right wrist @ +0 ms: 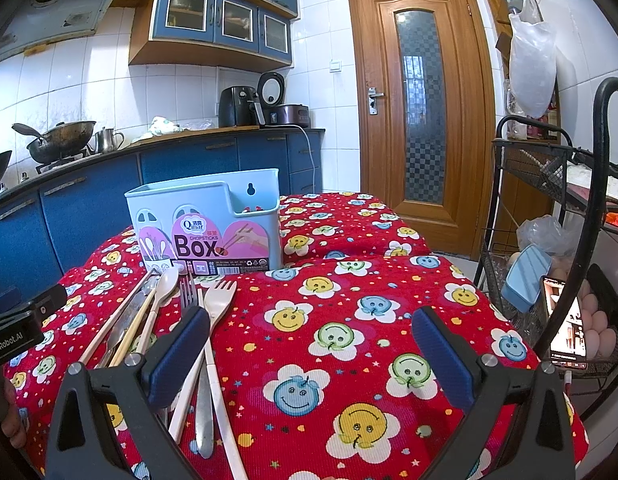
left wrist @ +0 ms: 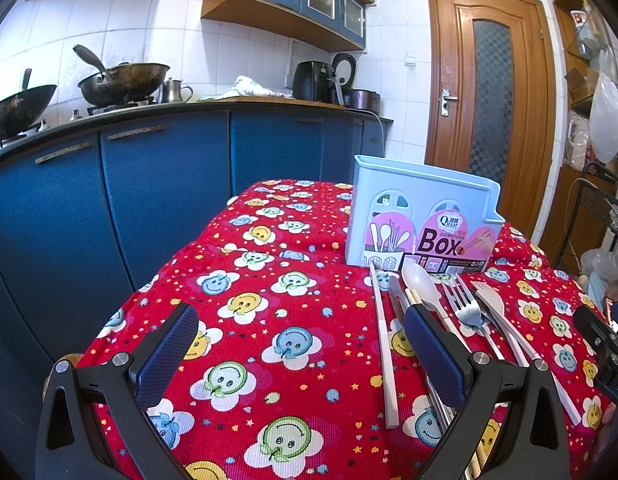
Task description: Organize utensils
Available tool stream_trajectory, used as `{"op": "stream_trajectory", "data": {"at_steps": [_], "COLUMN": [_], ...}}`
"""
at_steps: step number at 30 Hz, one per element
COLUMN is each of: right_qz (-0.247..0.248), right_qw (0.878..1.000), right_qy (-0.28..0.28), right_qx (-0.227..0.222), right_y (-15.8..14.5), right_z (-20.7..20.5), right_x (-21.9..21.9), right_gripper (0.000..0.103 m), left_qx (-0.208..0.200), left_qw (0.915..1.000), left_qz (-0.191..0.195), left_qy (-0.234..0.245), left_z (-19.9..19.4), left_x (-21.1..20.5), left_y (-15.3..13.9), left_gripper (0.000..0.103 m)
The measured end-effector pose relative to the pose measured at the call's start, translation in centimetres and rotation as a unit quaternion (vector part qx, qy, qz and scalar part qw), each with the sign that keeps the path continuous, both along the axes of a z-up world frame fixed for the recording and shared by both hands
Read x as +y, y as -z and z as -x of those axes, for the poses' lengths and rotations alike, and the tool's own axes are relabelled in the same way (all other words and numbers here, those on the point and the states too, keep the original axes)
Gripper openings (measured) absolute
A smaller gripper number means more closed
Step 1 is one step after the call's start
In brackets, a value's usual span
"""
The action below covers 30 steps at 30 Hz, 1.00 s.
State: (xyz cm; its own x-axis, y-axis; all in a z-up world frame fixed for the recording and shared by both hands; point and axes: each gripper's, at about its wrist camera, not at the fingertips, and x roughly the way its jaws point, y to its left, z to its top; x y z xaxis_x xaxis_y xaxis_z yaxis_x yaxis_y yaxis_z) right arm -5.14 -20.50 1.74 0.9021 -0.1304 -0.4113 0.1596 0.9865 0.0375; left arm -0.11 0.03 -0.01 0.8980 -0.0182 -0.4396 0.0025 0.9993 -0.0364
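Observation:
A light-blue chopsticks box (left wrist: 423,216) (right wrist: 207,224) with a pink label stands upright on the red smiley tablecloth. In front of it lie several utensils: a pale spoon (left wrist: 419,284) (right wrist: 165,284), a metal fork (left wrist: 465,308) (right wrist: 189,294), a pale plastic fork (left wrist: 491,300) (right wrist: 219,300), a pink chopstick (left wrist: 385,340) and wooden chopsticks (right wrist: 131,332). My left gripper (left wrist: 299,344) is open, left of the pile, its right finger over the utensils. My right gripper (right wrist: 315,348) is open, right of the pile, its left finger above the fork handles.
The table (right wrist: 349,280) is covered with red cloth. Blue kitchen cabinets (left wrist: 129,200) with woks and appliances stand behind. A wooden door (right wrist: 421,112) is at the back right. A black wire rack (right wrist: 557,240) with eggs and a phone stands right of the table.

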Motion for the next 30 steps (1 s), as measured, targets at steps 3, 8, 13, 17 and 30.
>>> {"op": "stream_trajectory", "data": {"at_steps": [3, 8, 13, 17, 30], "right_qz": [0.001, -0.007, -0.011, -0.009, -0.032], "right_qw": [1.000, 0.999, 0.999, 0.997, 0.969], "right_qy": [-0.004, -0.019, -0.033, -0.051, -0.142], "right_qx": [0.005, 0.027, 0.039, 0.061, 0.200], "right_y": [0.0, -0.3, -1.7, -2.9, -1.5], "right_z": [0.0, -0.9, -1.1, -1.9, -4.5], "right_x": [0.0, -0.3, -1.1, -1.5, -0.2], "right_gripper": [0.103, 0.103, 0.103, 0.103, 0.069], "left_qx": [0.008, 0.020, 0.059, 0.097, 0.201], "left_qw": [1.0000, 0.9996, 0.9974, 0.9925, 0.9730], "left_qz": [0.000, -0.015, -0.015, -0.017, -0.025], "left_qy": [0.003, 0.012, 0.040, 0.072, 0.111], "left_z": [-0.3, -1.1, -2.4, -3.7, -6.3], "left_x": [-0.1, -0.2, -0.1, -0.4, -0.8], "left_y": [0.0, -0.5, -1.1, -1.1, -0.1], "left_gripper": [0.102, 0.102, 0.102, 0.102, 0.084]}}
